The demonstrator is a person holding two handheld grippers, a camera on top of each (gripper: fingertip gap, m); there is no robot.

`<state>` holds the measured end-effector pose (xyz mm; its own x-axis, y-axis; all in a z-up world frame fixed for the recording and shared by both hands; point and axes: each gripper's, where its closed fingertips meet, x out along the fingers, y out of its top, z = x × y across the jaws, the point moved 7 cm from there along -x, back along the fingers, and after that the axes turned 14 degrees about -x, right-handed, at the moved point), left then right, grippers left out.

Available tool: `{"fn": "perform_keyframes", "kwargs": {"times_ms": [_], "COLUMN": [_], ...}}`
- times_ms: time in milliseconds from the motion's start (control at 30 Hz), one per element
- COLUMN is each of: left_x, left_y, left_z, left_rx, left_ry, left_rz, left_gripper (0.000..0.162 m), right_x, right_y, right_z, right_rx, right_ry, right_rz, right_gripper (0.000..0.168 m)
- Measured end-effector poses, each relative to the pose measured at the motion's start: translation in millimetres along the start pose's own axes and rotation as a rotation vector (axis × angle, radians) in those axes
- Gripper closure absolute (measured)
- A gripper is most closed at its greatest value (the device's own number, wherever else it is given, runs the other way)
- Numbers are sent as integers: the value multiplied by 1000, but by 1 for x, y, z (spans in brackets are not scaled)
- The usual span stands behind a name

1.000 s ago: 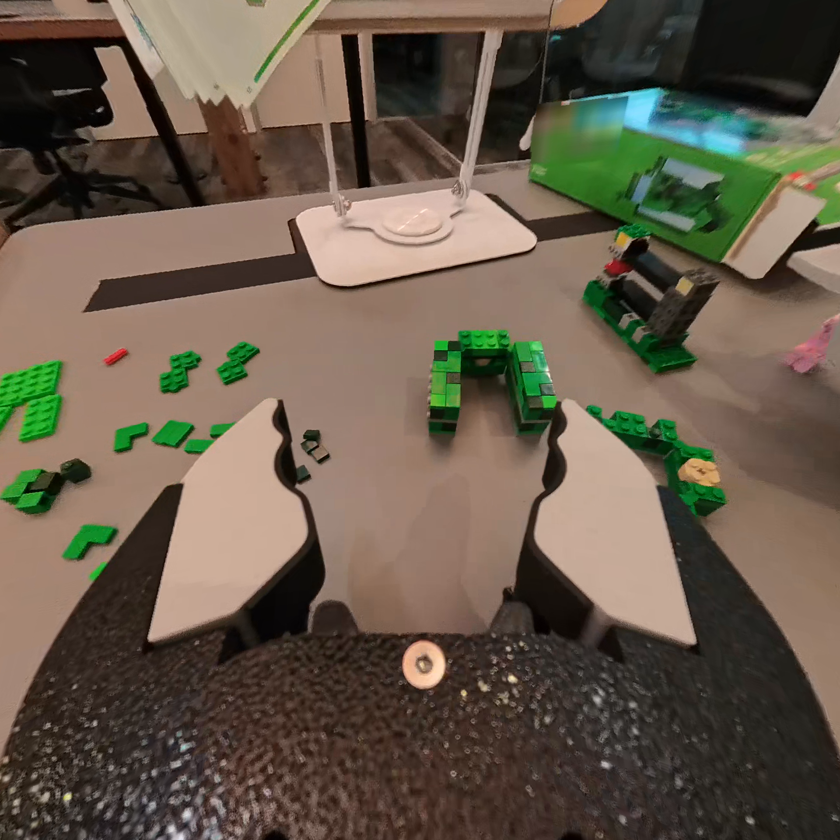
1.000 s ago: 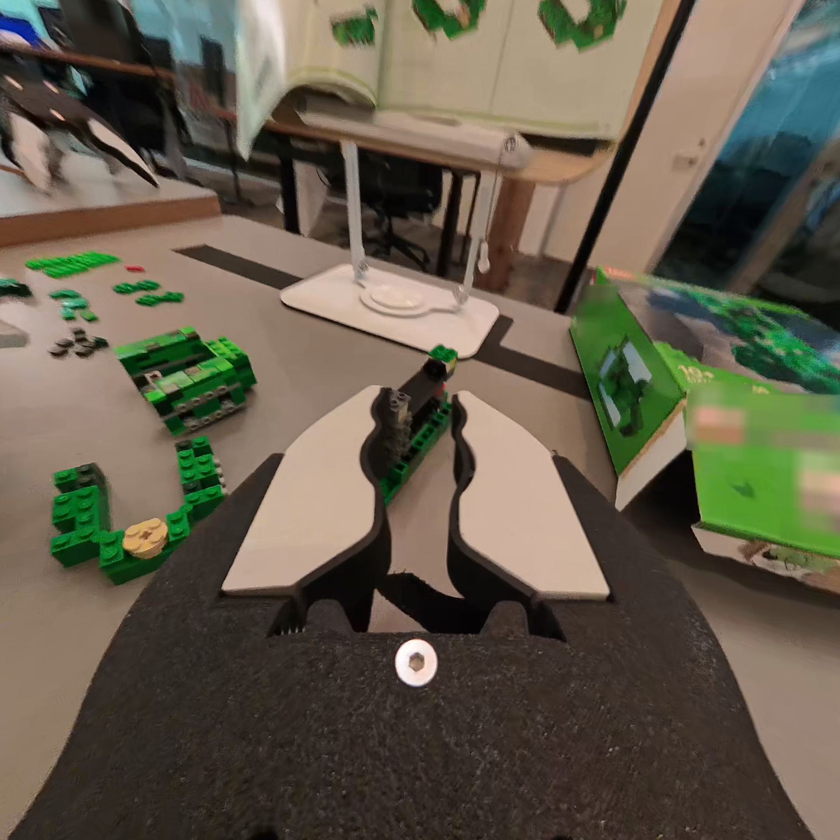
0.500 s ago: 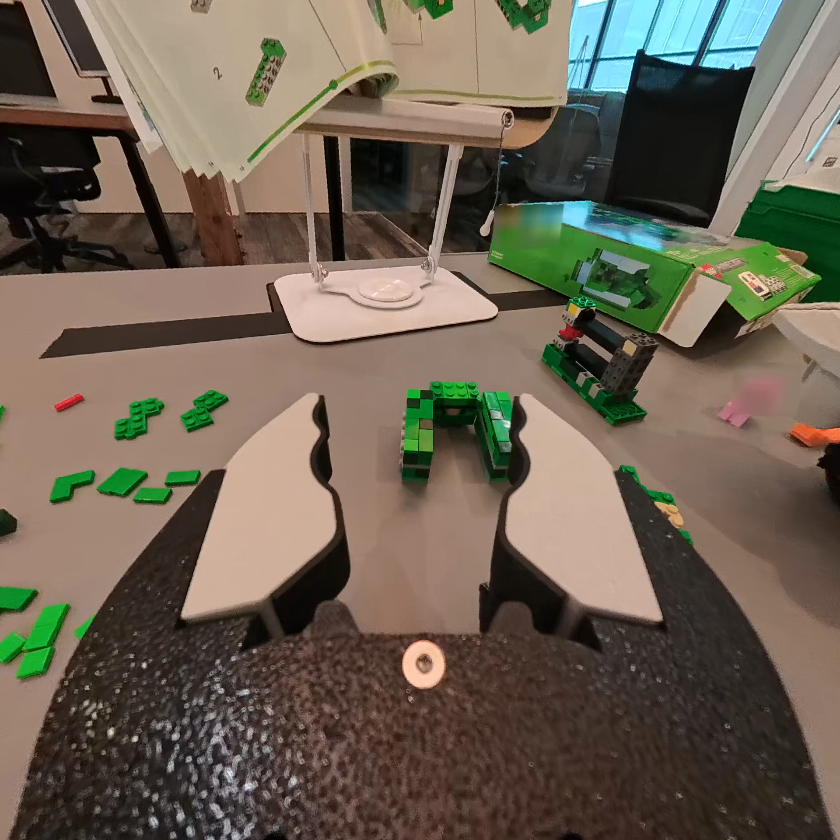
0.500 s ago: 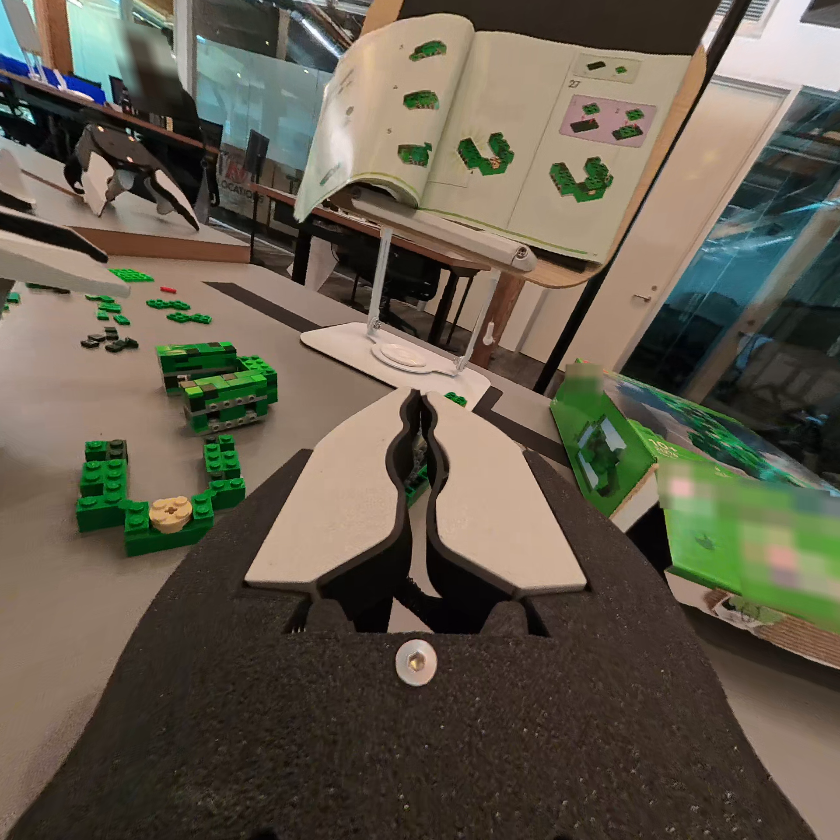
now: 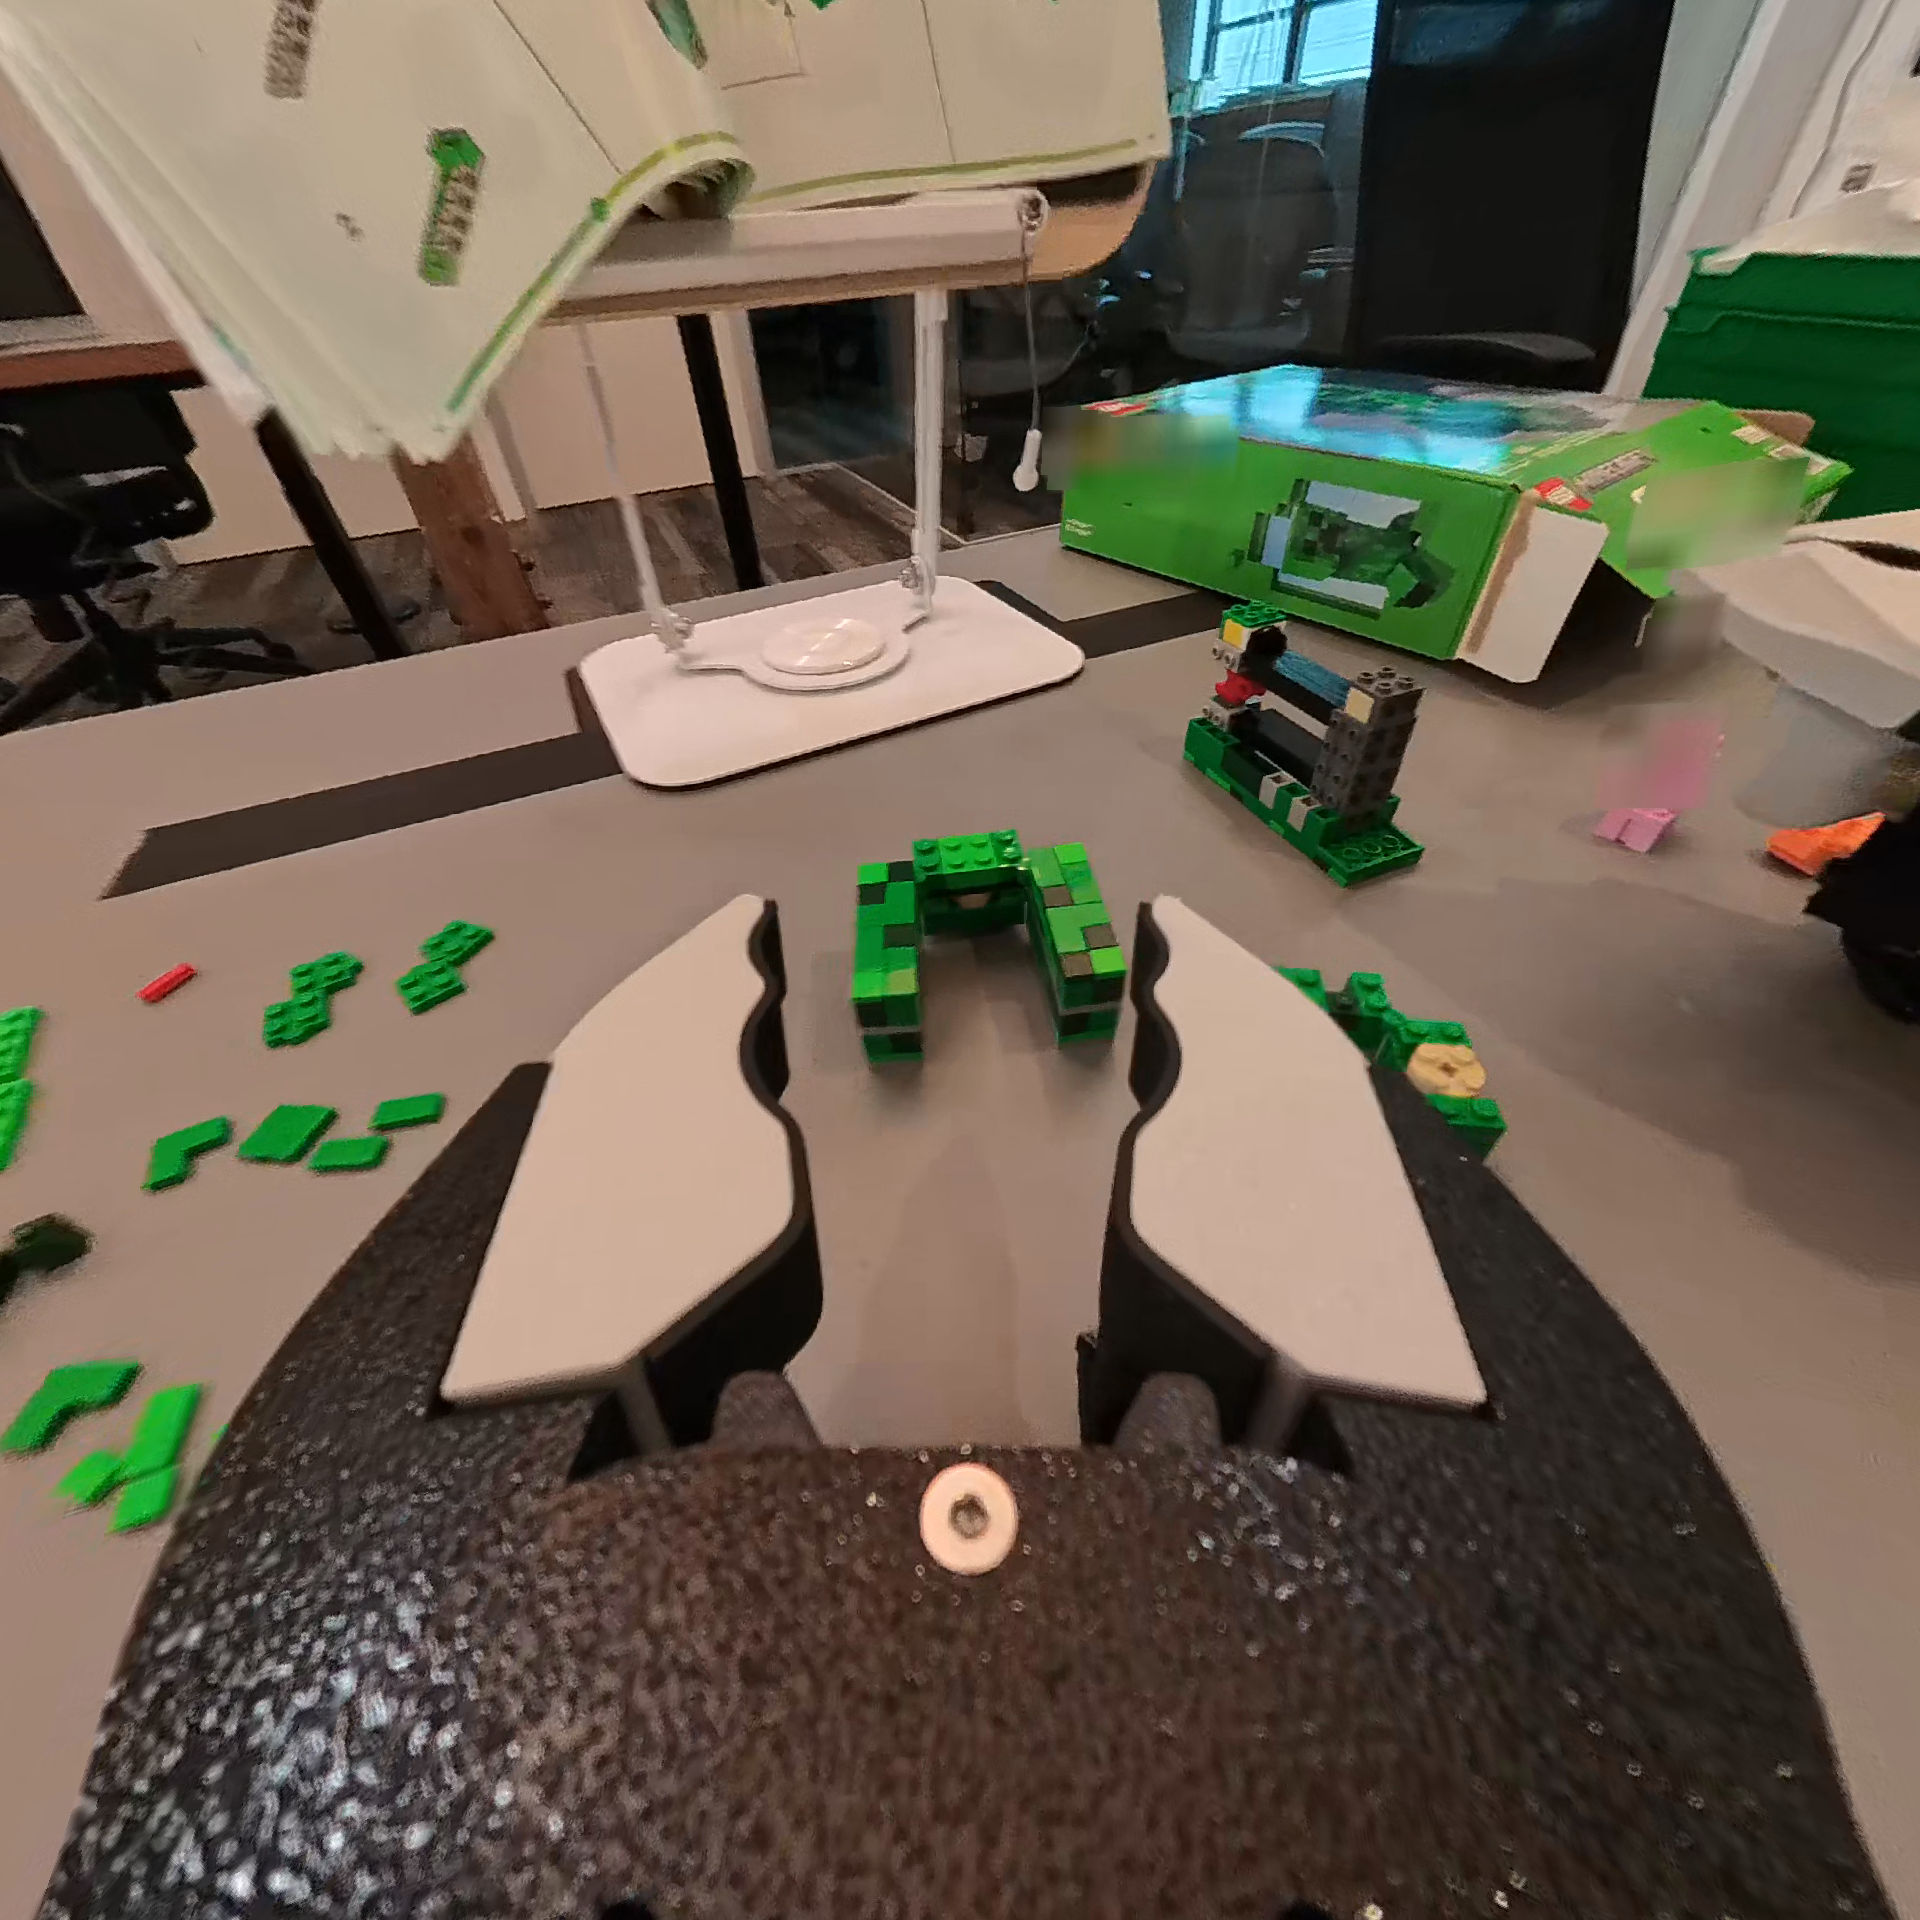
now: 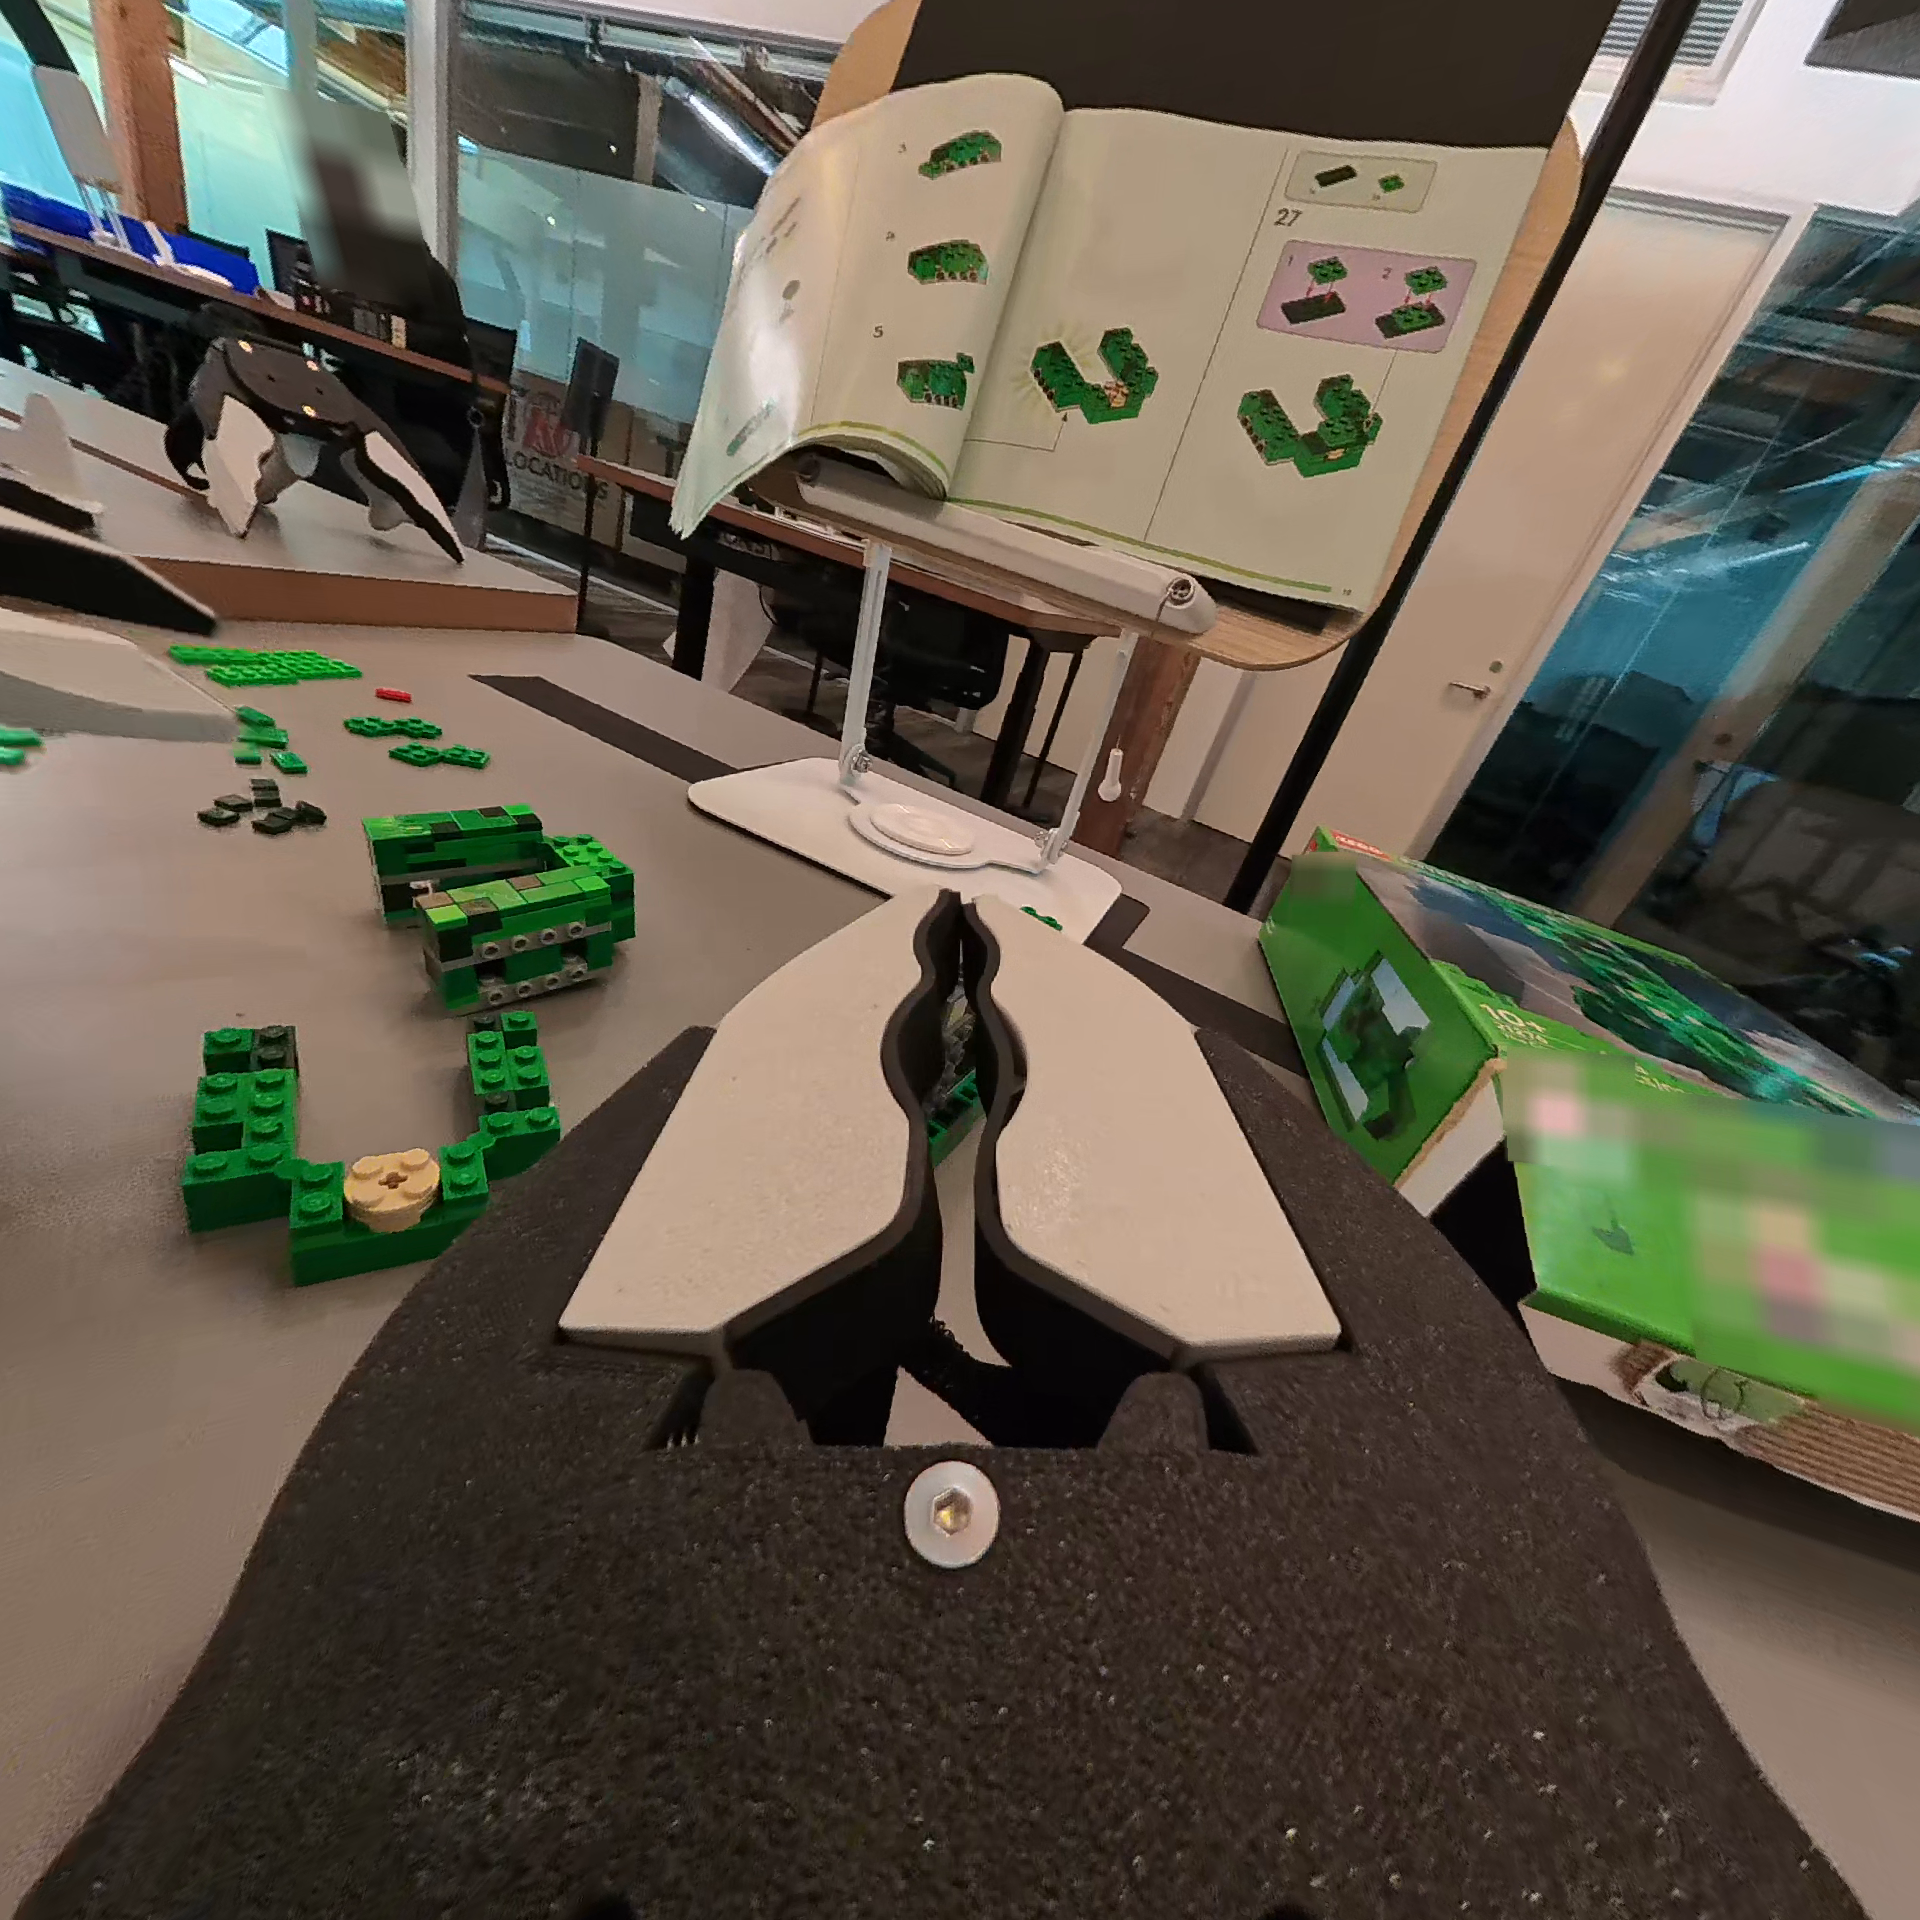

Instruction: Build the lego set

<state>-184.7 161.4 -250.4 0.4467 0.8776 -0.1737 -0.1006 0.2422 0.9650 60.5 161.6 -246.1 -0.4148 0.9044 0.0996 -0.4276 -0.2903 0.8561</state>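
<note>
My left gripper (image 5: 956, 914) is spread wide and holds nothing. Just past its tips the green arch build (image 5: 987, 940) sits on the grey table (image 5: 520, 831). My right gripper (image 6: 958, 914) is pinched almost shut with nothing in its grip. The black and green brick frame (image 5: 1304, 748) stands on the table behind it. The U-shaped green piece (image 6: 353, 1143) lies to its left.

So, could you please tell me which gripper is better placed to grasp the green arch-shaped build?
Left: the left gripper has its jaws open, with the green arch-shaped build straight ahead, in line with the gap. The right gripper is shut, aimed elsewhere.
</note>
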Motion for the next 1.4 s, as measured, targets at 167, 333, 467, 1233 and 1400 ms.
{"fn": "perform_keyframes", "kwargs": {"times_ms": [167, 333, 467, 1233, 1400], "left_x": [-53, -128, -156, -112, -106], "left_y": [5, 7, -5, -23, -8], "left_z": [-35, -99, -148, -173, -124], "left_rx": [116, 339, 286, 277, 201], "left_ry": [138, 133, 11, -180, -290], "left_rz": [31, -102, -387, -764, -607], "left_gripper": [101, 112, 120, 146, 146], "right_x": [-1, -1, 0, 0, 1], "right_y": [0, -1, -1, 0, 0], "right_z": [2, 5, 5, 0, 0], "right_rx": [25, 50, 60, 7, 7], "right_ry": [-6, -9, -13, 8, 9], "right_rz": [9, 5, 2, 4, 2], "right_gripper": [168, 168, 168, 168, 168]}}
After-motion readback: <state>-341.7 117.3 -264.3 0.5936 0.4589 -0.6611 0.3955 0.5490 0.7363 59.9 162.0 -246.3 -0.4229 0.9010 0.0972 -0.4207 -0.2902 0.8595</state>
